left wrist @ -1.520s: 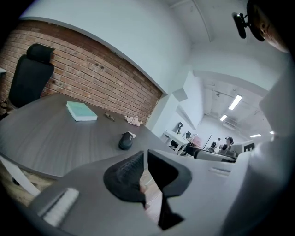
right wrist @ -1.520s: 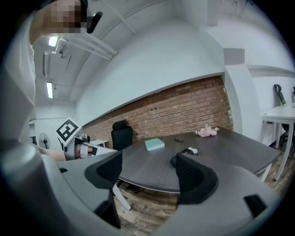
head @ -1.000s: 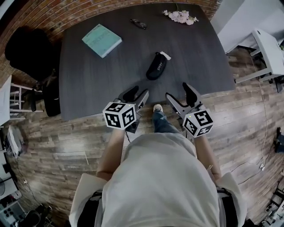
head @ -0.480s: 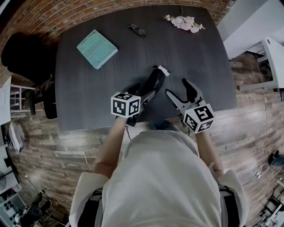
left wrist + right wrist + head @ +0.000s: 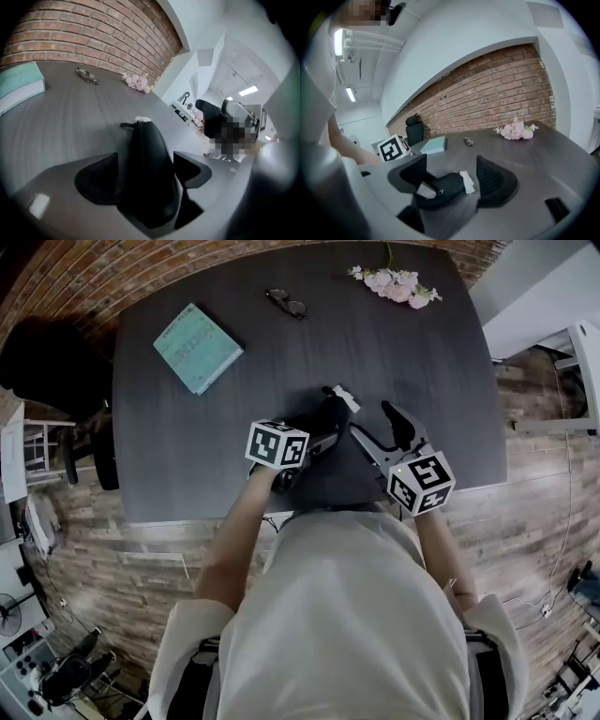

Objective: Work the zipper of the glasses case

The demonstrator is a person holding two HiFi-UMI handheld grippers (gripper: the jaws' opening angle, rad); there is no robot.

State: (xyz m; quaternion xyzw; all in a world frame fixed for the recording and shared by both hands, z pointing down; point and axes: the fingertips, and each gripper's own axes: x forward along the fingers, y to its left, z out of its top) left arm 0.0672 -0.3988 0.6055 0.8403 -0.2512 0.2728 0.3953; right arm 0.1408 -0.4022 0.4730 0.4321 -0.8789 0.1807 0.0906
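Here left tongs [image 5: 145, 158], just widened, and right tongs [image 5: 451, 161], narrowing, gape astride glasses case [image 5: 150, 187]

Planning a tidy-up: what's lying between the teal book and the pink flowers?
A pair of glasses lies between the book and the flowers, nothing else; the head view shows it.

Bare table [image 5: 178, 446] left of the glasses case [image 5: 330, 412] and beyond it gave open passage. Book [image 5: 197, 348], eyeglasses [image 5: 285, 304] and flowers [image 5: 396, 281] sat well apart along the far side. The case was crowded. The left gripper [image 5: 145, 157] straddled it, jaws just opened wider. The right gripper [image 5: 373, 425] sat just beside, jaws just narrowed a little but apart.
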